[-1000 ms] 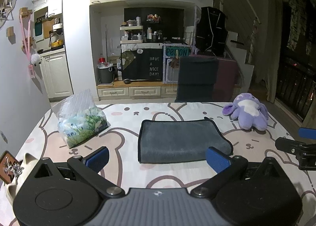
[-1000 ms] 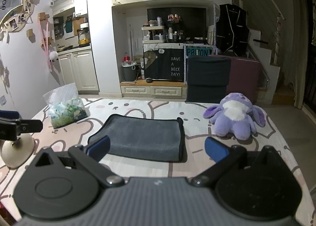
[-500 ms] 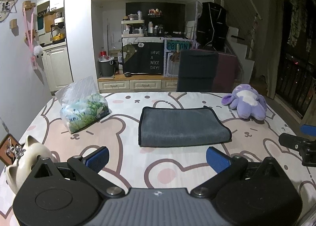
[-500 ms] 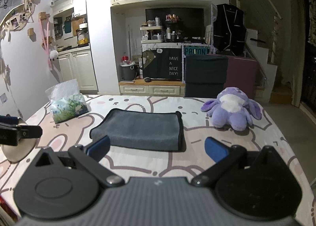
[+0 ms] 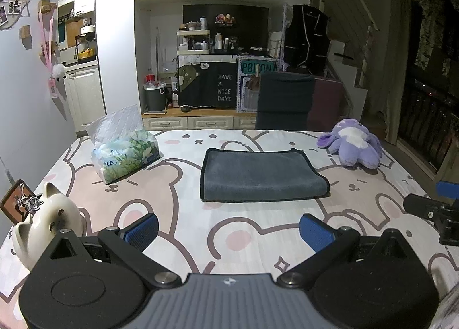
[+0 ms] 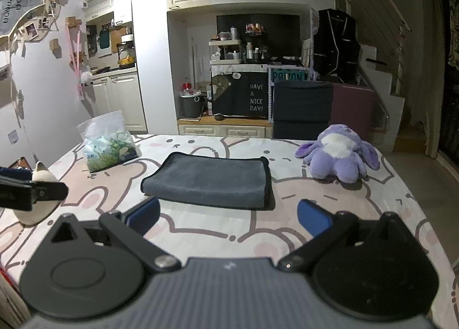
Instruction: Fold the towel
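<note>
The folded grey towel [image 5: 262,175] lies flat on the bear-print table [image 5: 178,214], long axis left to right, between the tissue pack [image 5: 126,156] and purple plush [image 5: 354,146], while the left gripper [image 5: 229,230] and right gripper [image 6: 228,215] hover short of it, jaws spread wide and empty
</note>
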Motion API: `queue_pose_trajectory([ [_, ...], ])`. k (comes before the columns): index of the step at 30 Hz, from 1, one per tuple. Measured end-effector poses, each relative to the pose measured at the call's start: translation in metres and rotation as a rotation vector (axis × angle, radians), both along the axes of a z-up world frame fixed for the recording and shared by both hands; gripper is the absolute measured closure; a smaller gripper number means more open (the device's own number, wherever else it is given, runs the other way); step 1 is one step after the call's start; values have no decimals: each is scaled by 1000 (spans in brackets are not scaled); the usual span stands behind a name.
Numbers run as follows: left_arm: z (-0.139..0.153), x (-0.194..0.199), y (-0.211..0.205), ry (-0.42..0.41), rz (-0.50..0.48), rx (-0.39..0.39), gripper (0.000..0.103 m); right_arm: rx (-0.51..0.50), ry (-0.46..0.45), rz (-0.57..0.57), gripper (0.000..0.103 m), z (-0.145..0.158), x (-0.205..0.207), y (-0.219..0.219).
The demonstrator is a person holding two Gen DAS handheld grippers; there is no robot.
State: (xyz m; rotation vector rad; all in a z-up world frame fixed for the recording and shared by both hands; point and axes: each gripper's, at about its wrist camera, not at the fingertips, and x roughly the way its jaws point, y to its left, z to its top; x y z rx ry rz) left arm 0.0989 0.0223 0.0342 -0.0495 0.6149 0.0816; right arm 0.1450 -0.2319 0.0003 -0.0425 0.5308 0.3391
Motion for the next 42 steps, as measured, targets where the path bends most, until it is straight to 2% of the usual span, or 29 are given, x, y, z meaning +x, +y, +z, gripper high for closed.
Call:
queue_pose_trajectory([
  [7, 1, -16, -8, 1, -17, 14, 0, -1, -9, 5, 0, 3, -12, -1],
  [28, -2, -56, -16, 6, -22, 53, 0, -10, 45, 4, 0, 0, -48, -5],
  [42, -5, -78, -18, -15, -48, 63, 0, -34, 3, -5, 0, 4, -71, -11],
])
